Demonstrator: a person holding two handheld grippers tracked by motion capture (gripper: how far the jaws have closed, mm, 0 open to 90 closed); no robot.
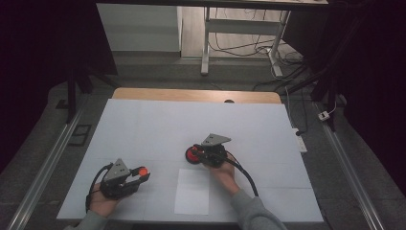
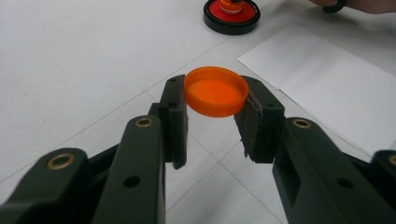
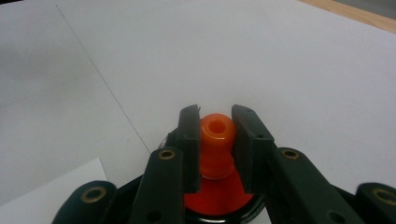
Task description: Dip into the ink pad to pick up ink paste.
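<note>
**Both grippers engaged: cap on the left, bottle neck on the right**

The left gripper [image 2: 212, 116] is clamped on an orange cap [image 2: 215, 91], open side up, held clear of the worktop [image 1: 143, 124] near its front left corner. The right gripper [image 3: 215, 149] is closed around the orange neck [image 3: 216, 140] of a red bottle [image 1: 192, 154] standing on a black base, around mid-worktop, right of centre. A white sheet of paper [image 1: 192, 191] lies between the two, towards the front edge.

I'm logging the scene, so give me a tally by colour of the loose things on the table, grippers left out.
Orange: 1, cap
Red and black with orange spout: 1, disc
White: 1, paper sheet
Total: 3
</note>
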